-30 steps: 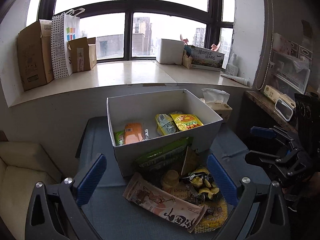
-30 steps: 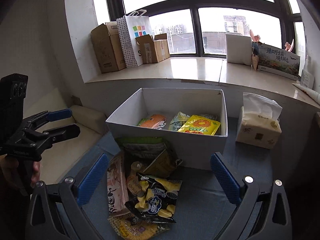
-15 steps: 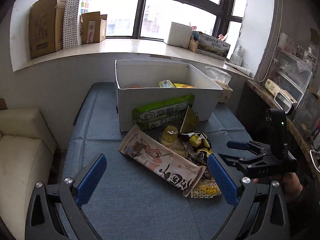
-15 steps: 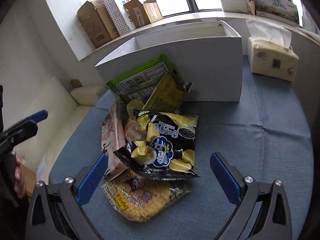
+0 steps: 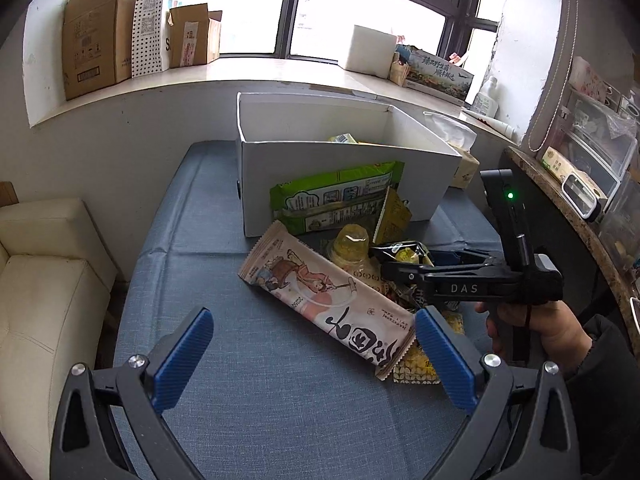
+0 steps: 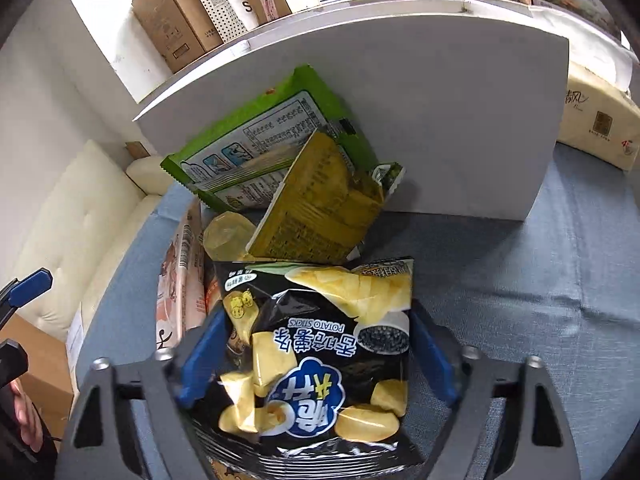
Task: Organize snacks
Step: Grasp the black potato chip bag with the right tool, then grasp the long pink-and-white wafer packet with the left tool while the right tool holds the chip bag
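A black potato-sticks bag lies on top of the snack pile in front of the white box. My right gripper straddles it. Its jaws are closing, with a blue pad at each side edge of the bag, and the bag shows no crumpling. In the left wrist view the right gripper sits low over the pile, held by a hand. My left gripper is open above the long pink packet, holding nothing. A green packet and an olive packet lean on the box, with a jelly cup below them.
A blue cloth covers the table. A yellow corn bag pokes out under the pile. A tissue pack stands right of the box. A cream sofa is on the left, a cluttered shelf on the right, and cardboard boxes on the windowsill.
Both grippers have come down toward the table. The right one dropped over the black bag and its jaws narrowed around it. The left one's drop was smaller.
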{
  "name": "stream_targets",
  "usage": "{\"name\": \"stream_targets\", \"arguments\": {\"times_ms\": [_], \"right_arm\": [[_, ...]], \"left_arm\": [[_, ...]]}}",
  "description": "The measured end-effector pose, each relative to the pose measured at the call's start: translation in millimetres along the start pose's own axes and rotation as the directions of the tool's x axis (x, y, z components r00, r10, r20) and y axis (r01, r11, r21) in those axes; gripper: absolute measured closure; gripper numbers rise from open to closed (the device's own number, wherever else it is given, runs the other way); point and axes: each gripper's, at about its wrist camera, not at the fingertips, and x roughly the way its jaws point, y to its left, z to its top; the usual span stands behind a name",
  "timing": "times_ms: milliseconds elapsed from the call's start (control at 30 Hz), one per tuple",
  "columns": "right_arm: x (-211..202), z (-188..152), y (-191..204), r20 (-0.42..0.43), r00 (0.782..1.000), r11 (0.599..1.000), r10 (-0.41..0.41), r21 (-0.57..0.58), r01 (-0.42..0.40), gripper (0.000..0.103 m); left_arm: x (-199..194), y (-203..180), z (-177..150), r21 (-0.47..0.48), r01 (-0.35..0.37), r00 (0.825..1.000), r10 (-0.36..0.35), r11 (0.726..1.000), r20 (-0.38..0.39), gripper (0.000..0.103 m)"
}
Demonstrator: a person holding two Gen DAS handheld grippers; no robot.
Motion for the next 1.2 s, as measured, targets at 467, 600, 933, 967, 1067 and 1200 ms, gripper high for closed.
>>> {"name": "stream_targets", "arguments": {"times_ms": [467, 600, 933, 967, 1067, 1200], "right_arm": [[-80, -28, -2, 0.184, 0.982, 0.999, 0.035, 0.024, -0.041, 0.038], [-111, -40, 0, 0.253, 0.967, 0.999, 0.023, 0.032, -0.033, 0.038], [-135, -63, -4, 0.284, 0.958, 0.996, 0.035, 0.073, -0.058, 0.038], [-132, -64, -4, 0.284, 0.958, 0.995, 0.036, 0.08, -0.061, 0.038], [-128, -67, -6, 0.281, 0.959, 0.994, 0.032, 0.092, -0.06, 0.038], [-126, -72, -11, 0.279, 0.959, 0.989, 0.041, 0.122, -0.078, 0.038]], "left_arm": [[51, 1, 3, -0.141, 0.009, 0.989, -0.03, 0.99, -0.146, 0.0], [78, 13, 10, -0.372, 0.036, 0.975, -0.115, 0.928, -0.192, 0.001], [121, 7, 16, -0.517, -0.133, 0.956, -0.028, 0.846, -0.292, 0.001], [124, 6, 15, -0.514, -0.139, 0.955, -0.024, 0.846, -0.297, 0.001], [127, 0, 17, -0.496, -0.171, 0.955, 0.018, 0.851, -0.297, 0.0], [135, -15, 20, -0.432, -0.238, 0.943, 0.1, 0.87, -0.317, 0.0]]}}
